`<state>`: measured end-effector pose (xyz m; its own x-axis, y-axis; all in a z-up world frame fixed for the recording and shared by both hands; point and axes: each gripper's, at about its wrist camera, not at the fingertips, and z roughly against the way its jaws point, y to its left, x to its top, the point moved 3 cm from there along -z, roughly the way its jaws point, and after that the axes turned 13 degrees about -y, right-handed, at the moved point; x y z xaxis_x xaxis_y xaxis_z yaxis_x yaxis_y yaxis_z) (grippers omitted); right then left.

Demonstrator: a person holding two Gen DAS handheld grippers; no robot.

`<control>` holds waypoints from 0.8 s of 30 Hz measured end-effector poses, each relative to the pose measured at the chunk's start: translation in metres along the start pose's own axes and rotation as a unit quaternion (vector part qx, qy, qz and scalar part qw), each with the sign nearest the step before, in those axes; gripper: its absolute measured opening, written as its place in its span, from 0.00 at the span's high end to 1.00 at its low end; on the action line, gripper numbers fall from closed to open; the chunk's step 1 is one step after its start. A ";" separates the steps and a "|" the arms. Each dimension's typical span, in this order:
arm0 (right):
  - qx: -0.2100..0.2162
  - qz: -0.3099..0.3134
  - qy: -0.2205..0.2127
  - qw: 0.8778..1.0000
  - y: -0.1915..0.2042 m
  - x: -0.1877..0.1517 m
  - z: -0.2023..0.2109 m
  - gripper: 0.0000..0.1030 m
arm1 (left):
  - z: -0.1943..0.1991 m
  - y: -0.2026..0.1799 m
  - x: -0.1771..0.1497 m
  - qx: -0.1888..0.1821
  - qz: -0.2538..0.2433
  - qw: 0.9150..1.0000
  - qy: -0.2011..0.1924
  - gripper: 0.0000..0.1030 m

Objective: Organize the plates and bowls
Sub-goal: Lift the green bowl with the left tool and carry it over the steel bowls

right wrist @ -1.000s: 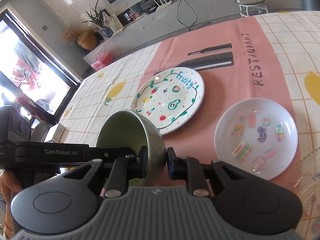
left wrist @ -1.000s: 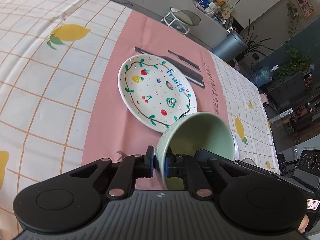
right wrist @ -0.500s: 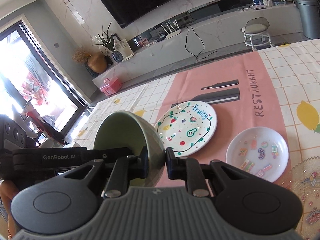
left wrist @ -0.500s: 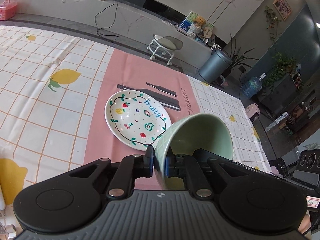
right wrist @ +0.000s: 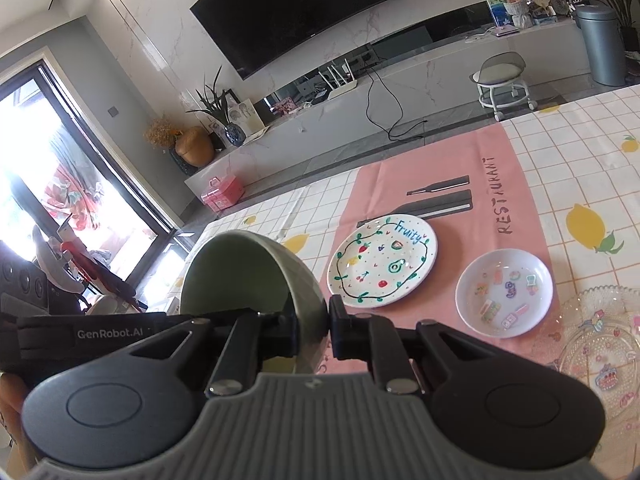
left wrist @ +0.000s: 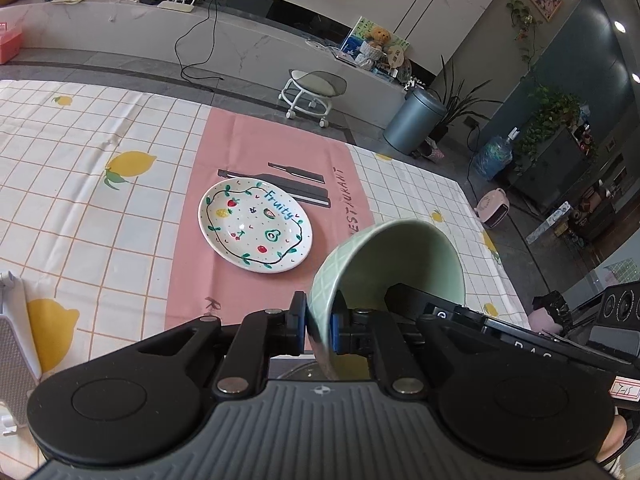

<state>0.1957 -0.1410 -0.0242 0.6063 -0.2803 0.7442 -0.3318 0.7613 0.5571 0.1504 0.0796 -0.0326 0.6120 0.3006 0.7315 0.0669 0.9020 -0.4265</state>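
Green bowl [left wrist: 384, 276] is up off the bench, tipped on its side, and both of your tongs are pinched on its rim wall at once: left tongs [left wrist: 318, 326] clamped with one finger outside, one inside; right tongs [right wrist: 312, 330] clamped the same way on the opposite side of the rim. From the left camera the bowl's mouth opens up and to the right; from the right camera the same bowl [right wrist: 248, 276] opens up and to the left, so the two tongs face each other across it.

What matters next: the "Fruity" plate [left wrist: 254, 226] lies ahead of and left of the left tongs, flat on the pink runner [left wrist: 248, 148]; from the right tongs the same plate [right wrist: 382, 266] is ahead and slightly right. Both tongs look about equally far from it.

The small white sticker dish [right wrist: 505, 293] sits right of the right tongs, beside the Fruity plate but apart from it. A clear glass plate [right wrist: 600, 332] is further right, near the frame edge.

My guess: you're carrying the bowl toward a stacking spot; one tong must let go before it can go down level.
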 end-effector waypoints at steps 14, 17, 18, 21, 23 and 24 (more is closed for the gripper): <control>-0.030 -0.016 0.015 0.999 0.016 -0.036 0.064 0.89 | 0.031 -0.036 -0.035 -0.037 -0.166 0.984 0.060 0.88; -0.035 -0.035 0.033 0.998 0.008 -0.051 0.070 0.89 | 0.029 -0.037 -0.044 -0.039 -0.179 0.980 0.075 0.88; -0.037 -0.038 0.039 0.998 0.007 -0.055 0.070 0.89 | 0.028 -0.039 -0.047 -0.035 -0.189 0.978 0.079 0.88; -0.041 -0.034 0.057 0.997 0.008 -0.067 0.072 0.88 | 0.024 -0.040 -0.053 -0.019 -0.208 0.974 0.086 0.88; -0.043 -0.032 0.062 0.997 0.009 -0.069 0.070 0.88 | 0.021 -0.039 -0.055 -0.014 -0.210 0.974 0.088 0.88; -0.045 -0.032 0.063 0.997 0.008 -0.070 0.068 0.88 | 0.020 -0.038 -0.055 -0.012 -0.212 0.973 0.092 0.88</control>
<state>0.1011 -0.1550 -0.0467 0.7119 -0.2596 0.6525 -0.2268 0.7944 0.5635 0.0983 0.0350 -0.0465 0.6556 -0.1589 0.7382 0.3609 0.9247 -0.1215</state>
